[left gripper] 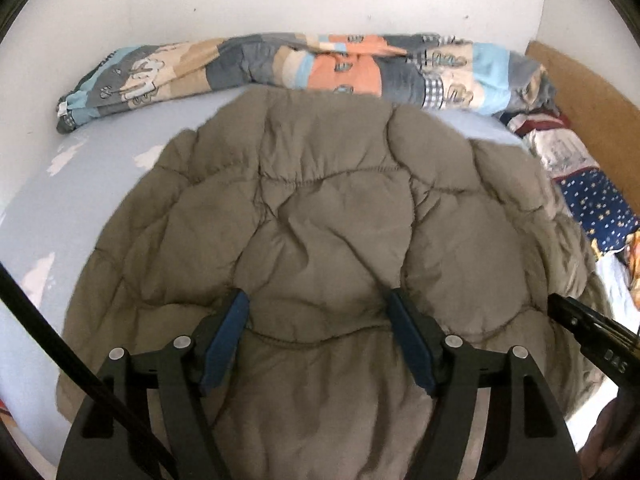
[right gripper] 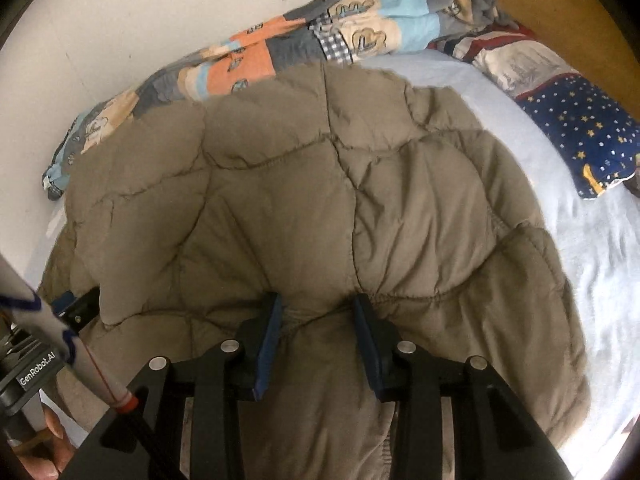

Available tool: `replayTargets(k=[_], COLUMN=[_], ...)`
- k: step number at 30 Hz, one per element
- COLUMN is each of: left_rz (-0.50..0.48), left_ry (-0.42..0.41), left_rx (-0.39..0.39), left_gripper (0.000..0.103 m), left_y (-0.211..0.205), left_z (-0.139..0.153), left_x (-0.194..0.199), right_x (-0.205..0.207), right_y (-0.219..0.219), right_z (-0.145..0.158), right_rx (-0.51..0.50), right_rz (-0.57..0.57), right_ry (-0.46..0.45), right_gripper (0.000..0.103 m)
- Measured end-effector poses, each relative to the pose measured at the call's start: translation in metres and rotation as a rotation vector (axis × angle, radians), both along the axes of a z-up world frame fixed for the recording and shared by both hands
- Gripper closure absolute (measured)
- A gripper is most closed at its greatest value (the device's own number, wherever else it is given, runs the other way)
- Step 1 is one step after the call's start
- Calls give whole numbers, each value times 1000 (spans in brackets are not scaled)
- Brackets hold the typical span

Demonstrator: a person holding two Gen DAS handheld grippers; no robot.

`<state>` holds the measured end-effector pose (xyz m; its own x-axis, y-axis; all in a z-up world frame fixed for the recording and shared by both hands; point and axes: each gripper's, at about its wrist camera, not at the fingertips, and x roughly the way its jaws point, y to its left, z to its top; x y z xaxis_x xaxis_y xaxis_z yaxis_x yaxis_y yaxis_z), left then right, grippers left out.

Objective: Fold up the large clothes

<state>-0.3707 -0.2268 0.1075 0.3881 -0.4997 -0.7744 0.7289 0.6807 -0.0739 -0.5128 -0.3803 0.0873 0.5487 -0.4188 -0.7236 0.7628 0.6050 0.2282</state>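
Left wrist: my left tool (left gripper: 318, 300) wide over jacket (left gripper: 320, 200); right tool (right gripper: 318, 304) narrower, pinch unclear; square fold on bed (left gripper: 36, 208).

Jacket (left gripper: 320, 208) near hem cut off by bottom edge — sleeves hidden; grip unclear.

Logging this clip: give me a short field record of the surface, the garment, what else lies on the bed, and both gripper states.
surface: bed with a light blue sheet
garment: olive quilted jacket, spread flat, puffy
left hand-held gripper: jaws apart over the jacket's near part, pads not clearly pressing
right hand-held gripper: jaws narrower, a bunched ridge of jacket fabric between them; grip not certain
far edge: rolled patchwork quilt along the white wall
right side: star-print blue pillow
fold progress: no fold visible yet
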Motion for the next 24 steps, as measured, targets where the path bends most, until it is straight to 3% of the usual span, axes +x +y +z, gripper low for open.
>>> replayTargets(k=[2, 8, 12, 15, 17, 24], left_rz=[-5, 23, 55, 46, 44, 50], left_ry=[-20, -131, -111, -58, -46, -201], left_rx=[-31, -63, -9, 91, 95, 74], left_gripper=[31, 31, 31, 31, 30, 30], left_y=[8, 36, 47, 46, 51, 74], left_z=[10, 31, 20, -6, -14, 9], left_x=[-6, -27, -22, -16, -13, -37], right_x=[-10, -31, -31, -27, -26, -25], right_y=[14, 57, 66, 64, 64, 76], right_z=[13, 31, 15, 3, -3, 2], right_rx=[-37, -188, -175, -134, -129, -185], right_rz=[2, 14, 10, 13, 10, 9], right_ry=[-27, 25, 89, 115, 126, 151], right_gripper=[63, 63, 62, 62, 62, 60])
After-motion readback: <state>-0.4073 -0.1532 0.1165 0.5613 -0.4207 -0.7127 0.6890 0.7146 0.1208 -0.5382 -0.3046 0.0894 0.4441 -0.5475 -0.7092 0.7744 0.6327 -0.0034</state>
